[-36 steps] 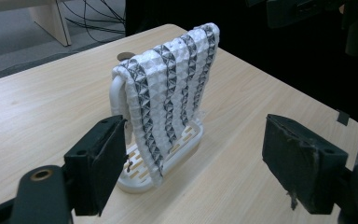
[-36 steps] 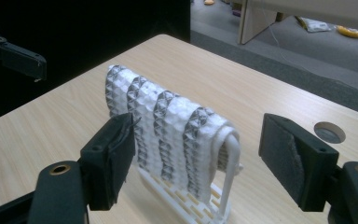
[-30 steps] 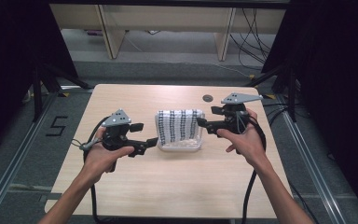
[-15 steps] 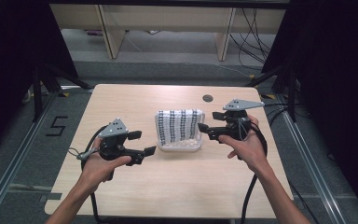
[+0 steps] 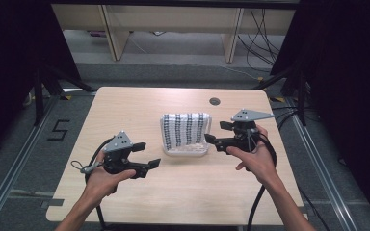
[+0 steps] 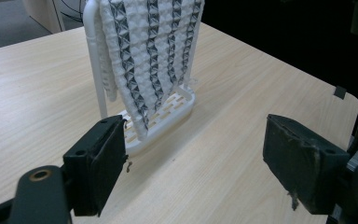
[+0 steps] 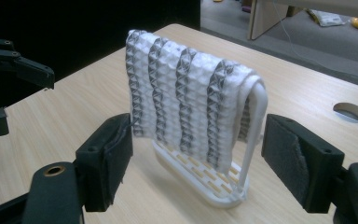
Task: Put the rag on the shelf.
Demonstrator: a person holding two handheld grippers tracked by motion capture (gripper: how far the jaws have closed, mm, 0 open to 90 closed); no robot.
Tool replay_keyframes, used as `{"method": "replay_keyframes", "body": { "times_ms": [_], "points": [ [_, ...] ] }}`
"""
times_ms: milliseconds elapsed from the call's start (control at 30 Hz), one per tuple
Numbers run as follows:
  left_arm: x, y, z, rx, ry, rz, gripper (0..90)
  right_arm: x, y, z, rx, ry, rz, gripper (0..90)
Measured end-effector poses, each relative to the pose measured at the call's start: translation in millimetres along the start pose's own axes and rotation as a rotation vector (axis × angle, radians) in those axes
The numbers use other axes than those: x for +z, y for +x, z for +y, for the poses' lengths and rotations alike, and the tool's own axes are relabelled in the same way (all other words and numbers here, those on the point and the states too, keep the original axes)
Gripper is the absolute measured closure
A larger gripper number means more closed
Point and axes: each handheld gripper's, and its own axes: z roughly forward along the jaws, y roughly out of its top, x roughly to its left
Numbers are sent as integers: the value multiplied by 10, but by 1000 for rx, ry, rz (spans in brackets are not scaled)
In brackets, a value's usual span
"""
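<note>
while towel [image 5: 186,129] hangs on rack [image 5: 187,150] mid-surface [image 5: 125,106], left claw [image 5: 148,155] wide open, empty, near; right claw [image 5: 213,132] wide open, empty, just beside towel.

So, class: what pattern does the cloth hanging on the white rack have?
White cloth with dark grey wavy vertical stripes, clearest in the right gripper view.

my right gripper [image 7: 196,158] gapes wide, nothing held, jaws framing the striped towel [image 7: 186,102] draped over the white rack [image 7: 205,179] on the table [image 7: 303,93]. left gripper [image 7: 9,70] across, far side.
</note>
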Motion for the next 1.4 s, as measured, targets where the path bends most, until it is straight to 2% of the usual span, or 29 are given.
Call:
{"method": "replay_keyframes", "body": {
  "times_ms": [67,100,233,267,300,333,433,467,533,700,733,800,833,867,933,1033,1067,1100,1133,1167,1233,1300,1333,1367,1400],
  "points": [
    [-1,-9,-22,3,4,6,207,3,-4,-32,-19,-6,-5,231],
    [4,-10,-34,2,1,-4,207,3,16,-47,4,-2,0,222],
    [14,-26,-78,12,6,0,203,5,13,-97,-13,-20,-1,201],
    [15,-32,-92,12,9,3,203,-4,32,-108,13,-5,5,196],
    [17,-36,-108,13,12,3,203,8,24,-124,1,-12,11,194],
    [27,-37,-130,12,12,-4,203,-1,26,-139,-6,-7,-3,194],
    [47,-50,-201,13,34,-2,202,16,60,-207,-2,-1,-8,194],
    [56,-46,-223,13,31,-11,202,5,71,-225,-6,13,-23,195],
    [64,-47,-259,9,36,-10,202,14,69,-261,-18,9,-15,195],
    [85,-53,-348,-1,47,-16,198,28,99,-371,8,35,-12,198],
    [90,-56,-366,-5,46,-16,198,46,82,-392,-7,22,-11,198],
    [95,-61,-396,-4,52,-14,197,53,90,-426,-8,35,-12,202],
    [95,-63,-407,-4,56,-11,197,64,81,-446,-26,33,-18,203],
    [99,-62,-421,-5,60,-14,197,69,96,-458,-3,41,-8,204],
    [106,-66,-447,-8,51,-6,197,75,114,-483,13,50,-1,205],
    [110,-58,-479,-11,49,-17,197,93,108,-516,-13,48,0,207],
    [103,-58,-483,-13,59,-14,197,97,131,-529,9,48,0,207],
    [105,-61,-498,-16,53,-13,197,101,132,-538,10,48,3,207],
    [102,-62,-511,-15,55,-15,197,107,118,-547,-27,40,-6,207],
    [104,-65,-525,-14,50,-17,197,105,139,-565,-4,50,7,209],
    [93,-72,-541,-13,55,-15,197,106,143,-590,-5,49,15,209],
    [83,-82,-562,-14,51,-13,195,88,174,-612,12,60,0,210],
    [75,-84,-571,-11,52,-13,189,106,155,-628,-12,52,22,210],
    [74,-88,-582,-11,47,-17,184,98,178,-648,0,48,13,209],
    [77,-93,-596,-12,38,-22,178,93,164,-660,-21,48,16,209]
  ]
}}
